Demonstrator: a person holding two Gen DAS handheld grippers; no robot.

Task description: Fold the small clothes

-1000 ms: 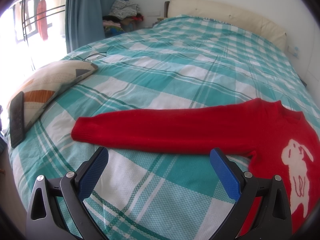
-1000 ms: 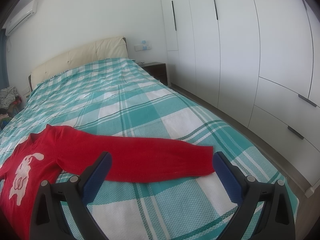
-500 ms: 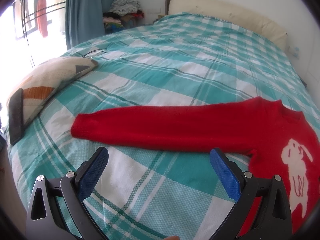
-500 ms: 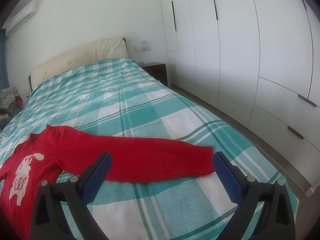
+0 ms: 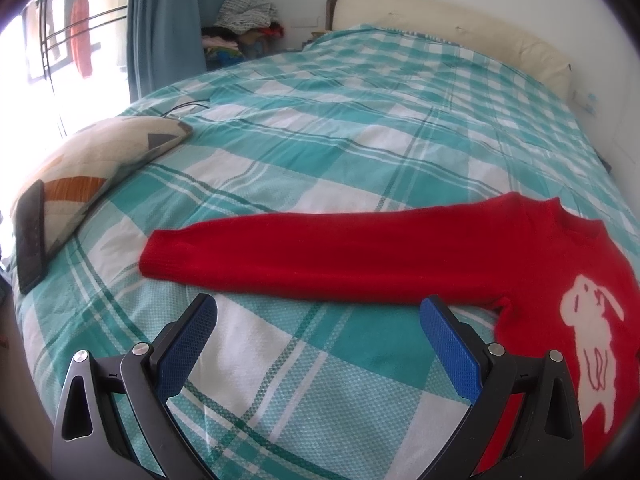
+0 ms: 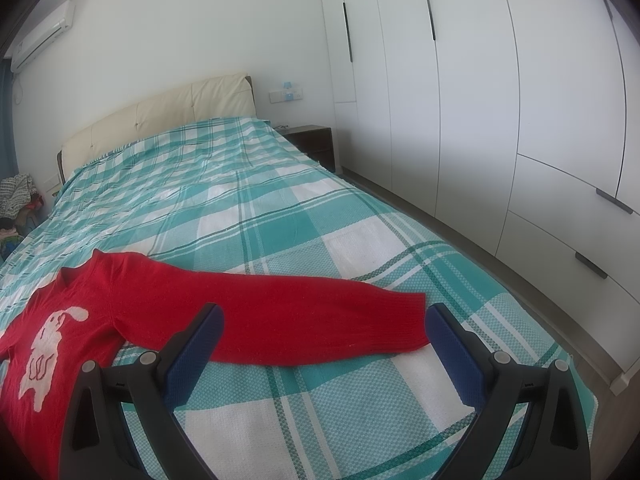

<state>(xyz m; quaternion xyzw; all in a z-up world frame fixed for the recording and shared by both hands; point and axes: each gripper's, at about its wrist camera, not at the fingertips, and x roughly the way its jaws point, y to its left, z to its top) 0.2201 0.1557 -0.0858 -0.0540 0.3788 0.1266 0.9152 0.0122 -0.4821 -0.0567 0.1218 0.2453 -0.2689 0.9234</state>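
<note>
Bed point(image 5: 360, 128) in teal-and-white woven check fills both of your views; since a second ago almost nothing has shifted, your left view only nudging a little toward the sleeve, so no fold has begun; red sweater point(image 5: 540, 264) lies flat on it, soft knit with a white rabbit on the chest, both sleeves stretched straight out; patterned pillow point(image 5: 100, 168) with a dark phone point(image 5: 30, 236) on it sits at the left edge; your left tool point(image 5: 320, 312) hangs wide open just short of the left sleeve; your right tool point(image 6: 324, 320) gapes equally wide, with the right cuff point(image 6: 408, 320) between its tips, gripping nothing.
</note>
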